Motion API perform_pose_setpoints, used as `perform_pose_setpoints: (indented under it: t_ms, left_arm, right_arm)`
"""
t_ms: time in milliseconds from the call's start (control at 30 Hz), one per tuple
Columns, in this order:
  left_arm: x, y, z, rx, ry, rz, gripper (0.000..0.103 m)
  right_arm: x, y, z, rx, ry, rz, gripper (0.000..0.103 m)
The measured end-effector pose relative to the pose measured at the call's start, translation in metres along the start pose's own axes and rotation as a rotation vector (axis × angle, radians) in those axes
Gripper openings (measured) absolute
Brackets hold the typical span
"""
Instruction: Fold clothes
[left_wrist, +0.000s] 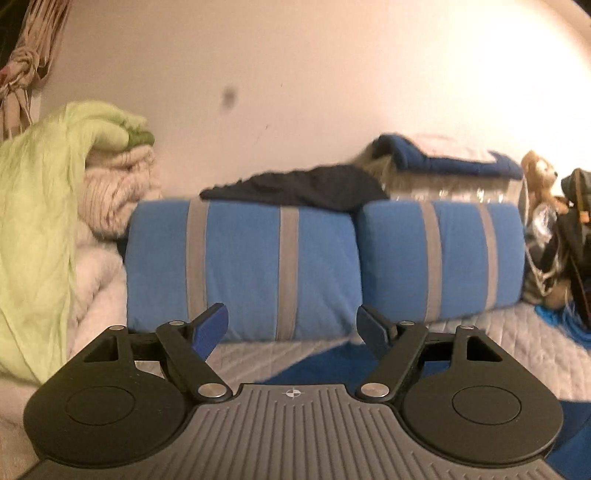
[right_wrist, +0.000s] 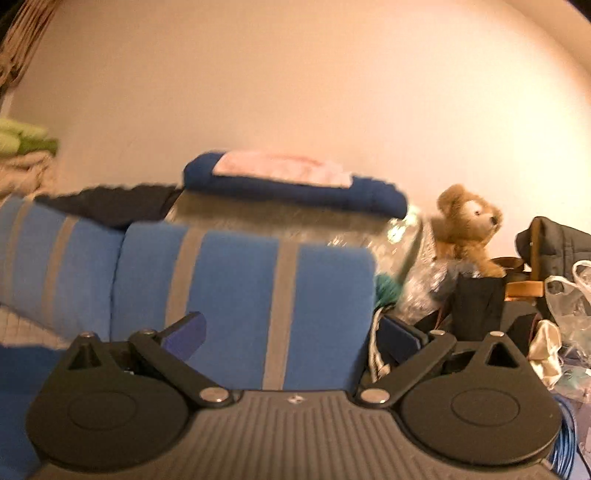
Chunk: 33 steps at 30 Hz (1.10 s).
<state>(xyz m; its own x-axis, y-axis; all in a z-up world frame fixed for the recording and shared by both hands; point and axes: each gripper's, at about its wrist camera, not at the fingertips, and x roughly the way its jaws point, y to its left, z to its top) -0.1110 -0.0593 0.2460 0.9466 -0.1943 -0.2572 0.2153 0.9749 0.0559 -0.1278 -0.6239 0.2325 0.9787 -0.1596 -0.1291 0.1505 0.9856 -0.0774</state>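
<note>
Claws on both sides stand spread and empty, pointing nearly level at the wall rather than down at any cloth. In the left wrist view the left claw (left_wrist: 291, 326) has its blue pads wide apart with nothing between them; under and just beyond it a patch of deep blue fabric (left_wrist: 314, 363) lies flat on the pale quilted bed cover (left_wrist: 498, 332), below the fingers and not touched by them. What garment it is I cannot tell. Beyond stand two blue cushions with grey stripes (left_wrist: 240, 258) side by side against the cream wall (left_wrist: 295, 74). A dark garment (left_wrist: 295, 186) is draped across the top of the cushions, well apart from the claw. Behind it, to the right, a folded dark blue textile (left_wrist: 443, 158) with something pale pink on top rests on a clear plastic-wrapped bundle. At the left a light green sheet (left_wrist: 37, 221) hangs over a stack of cream knitted blankets (left_wrist: 114, 184). In the right wrist view the right claw (right_wrist: 291, 338) is spread fully, nothing in its jaws, facing the right-hand cushion. To its right a brown teddy bear (right_wrist: 469, 221) sits among dark bags and a clear plastic bag (right_wrist: 569, 299). Both views are somewhat blurred.
</note>
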Motion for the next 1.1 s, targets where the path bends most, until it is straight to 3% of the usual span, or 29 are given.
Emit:
perform_pose_setpoints:
  t_ms: [133,400,600,733,933,1100]
  left_arm:
    - [-0.011,-0.002,0.02,-0.035,-0.048,-0.021,0.076]
    - [-0.06,-0.003,0.046,-0.042,-0.113,-0.034,0.076]
    - [-0.099,-0.004,0.07,0.07,-0.078,0.013,0.076]
    - [-0.119,0.004,0.067,0.039,-0.04,0.025,0.077]
    - [-0.146,0.02,0.021,-0.101,0.008,0.036,0.077]
    - [-0.177,0.022,-0.002,-0.109,0.095,0.099,0.077]
  right_arm:
    - [-0.008,-0.018,0.022,0.096,-0.043,-0.013,0.103]
    - [-0.058,-0.045,0.065,0.127,-0.165,-0.027,0.103]
    - [-0.105,-0.061,0.111,-0.005,-0.205,0.013,0.103]
    - [-0.132,-0.064,0.139,-0.077,-0.138,0.068,0.103]
    - [-0.175,-0.066,0.12,-0.069,-0.09,0.193,0.103]
    - [-0.202,-0.068,0.084,-0.118,-0.011,0.24,0.103]
